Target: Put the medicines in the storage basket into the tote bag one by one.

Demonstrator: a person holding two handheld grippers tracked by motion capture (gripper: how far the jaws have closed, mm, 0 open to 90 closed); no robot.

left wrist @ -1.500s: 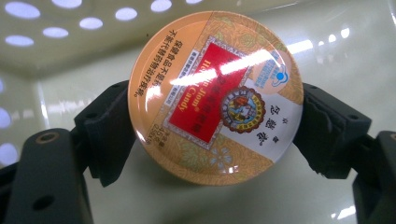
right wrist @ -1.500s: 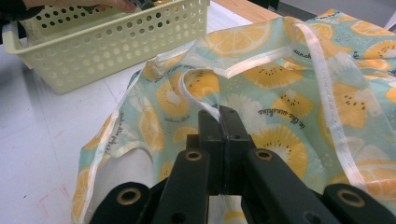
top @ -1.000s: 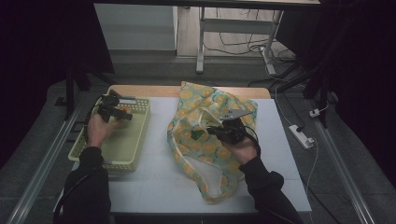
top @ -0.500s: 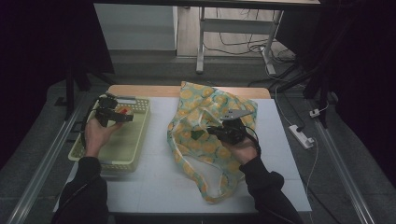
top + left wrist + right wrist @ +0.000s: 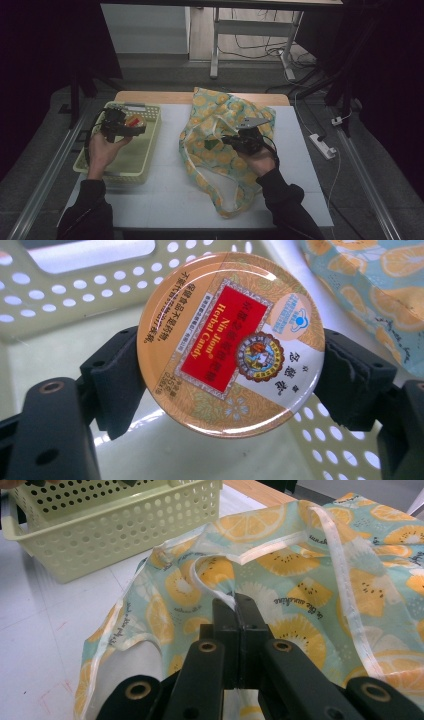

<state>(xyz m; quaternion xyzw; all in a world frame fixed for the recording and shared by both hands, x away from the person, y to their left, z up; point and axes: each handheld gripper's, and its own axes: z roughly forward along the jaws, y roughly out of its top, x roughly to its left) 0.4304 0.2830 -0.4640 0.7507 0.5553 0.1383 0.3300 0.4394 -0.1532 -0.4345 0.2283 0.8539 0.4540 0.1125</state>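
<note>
Over the yellow basket (image 5: 141, 165) we find the left gripper (image 5: 131, 129) clamped on a round candy tin (image 5: 231, 343), one jaw pressing each side of its rim, the printed lid facing the camera and the tin clear of the basket floor. Beside the basket, on the white table (image 5: 165, 205), lies the lemon-print bag (image 5: 222, 150). We note the right gripper (image 5: 235, 602) pinched fully together on the bag's white-edged rim, at the side of the bag farther from the basket.

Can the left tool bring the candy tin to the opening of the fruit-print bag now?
Probably yes. The left tool holds the candy tin above the basket, and bare table lies before the fruit-print bag.
</note>
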